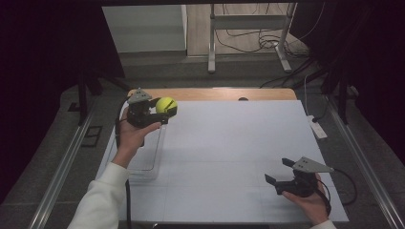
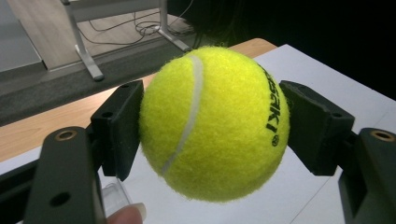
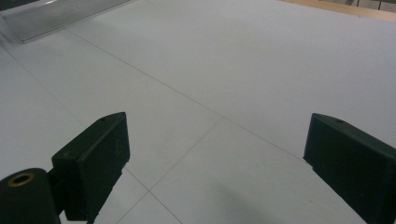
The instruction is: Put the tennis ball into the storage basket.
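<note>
Tennis ball (image 2: 212, 123): light, felt-covered, springy; pads clamp across middle. Left gripper (image 1: 160, 112) closed on it above bench (image 1: 229, 152). Right gripper (image 1: 279, 171) wide open, empty.

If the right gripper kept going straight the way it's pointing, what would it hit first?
Probably the white table surface: the open right gripper angles down at it with nothing between. A clear container sits farther off to the side.

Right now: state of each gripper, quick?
Left gripper: shut on the tennis ball, held above the table.
Right gripper: open, nothing between its jaws.
</note>
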